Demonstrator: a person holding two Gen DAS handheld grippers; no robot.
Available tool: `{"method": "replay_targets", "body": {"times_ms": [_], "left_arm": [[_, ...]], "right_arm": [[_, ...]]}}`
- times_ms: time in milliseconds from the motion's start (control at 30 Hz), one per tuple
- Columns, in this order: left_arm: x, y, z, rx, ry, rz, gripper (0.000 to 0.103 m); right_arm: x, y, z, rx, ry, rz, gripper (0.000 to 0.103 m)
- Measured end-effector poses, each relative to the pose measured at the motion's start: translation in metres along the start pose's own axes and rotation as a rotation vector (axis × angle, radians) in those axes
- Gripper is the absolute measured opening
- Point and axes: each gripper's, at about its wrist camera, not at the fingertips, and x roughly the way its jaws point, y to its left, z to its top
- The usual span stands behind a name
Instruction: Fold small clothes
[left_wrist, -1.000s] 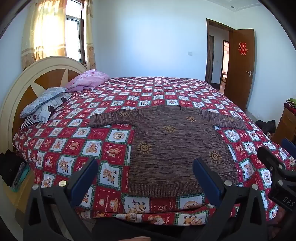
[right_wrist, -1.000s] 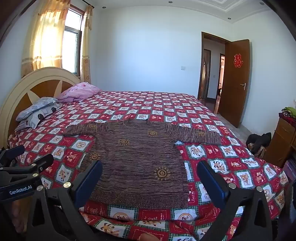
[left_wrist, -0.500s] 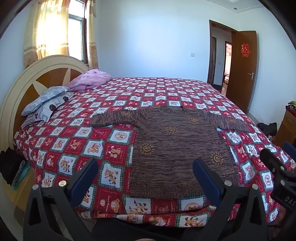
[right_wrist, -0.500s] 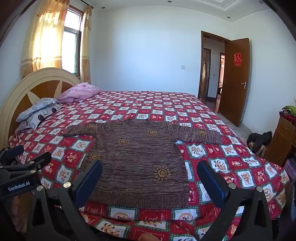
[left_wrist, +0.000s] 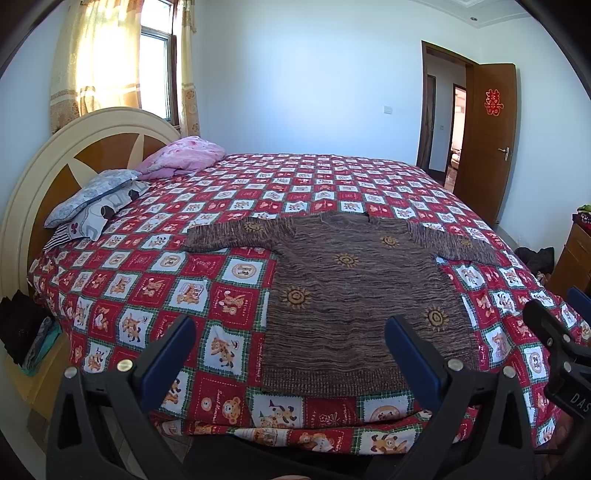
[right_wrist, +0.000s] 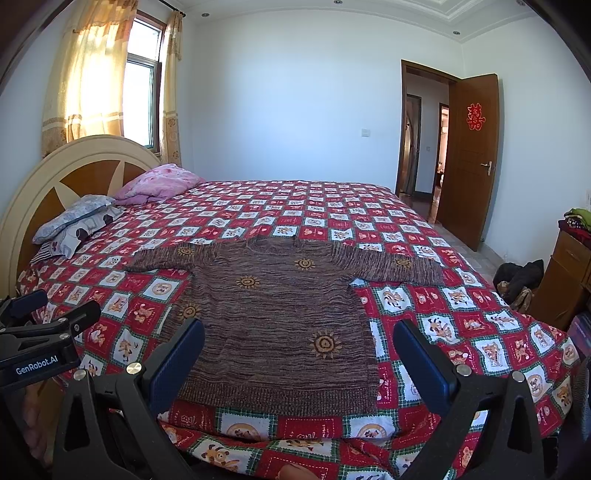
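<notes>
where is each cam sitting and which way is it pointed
Left wrist: on the left gripper, at the foot edge of the bed, facing the brown sweater and headboard; its open fingers show, the right gripper at the right edge.
Right wrist: on the right gripper, same facing, further right; the left gripper shows at left.
Shared: sweater, quilt, pillows, door.

Left-view occlusions: sweater (left_wrist: 354, 295) hem corner hidden behind left gripper (left_wrist: 288, 354) finger. Right gripper (left_wrist: 554, 343) cut off by frame edge, jaws' state unreadable there. Dark pile (left_wrist: 16, 325) beside bed (left_wrist: 147, 288): can't identify. Dresser (right_wrist: 565, 280) cropped at right edge; quilt lettering too small.
</notes>
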Motion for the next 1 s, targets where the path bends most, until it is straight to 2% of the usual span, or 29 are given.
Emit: {"method": "replay_targets", "body": {"times_ms": [1000], "left_arm": [[0.0039, 0.0091, -0.0013, -0.015, 0.001, 0.005, 0.103]], "right_arm": [[0.0019, -0.0016, -0.0025, 0.007, 0.009, 0.015, 0.102]]}}
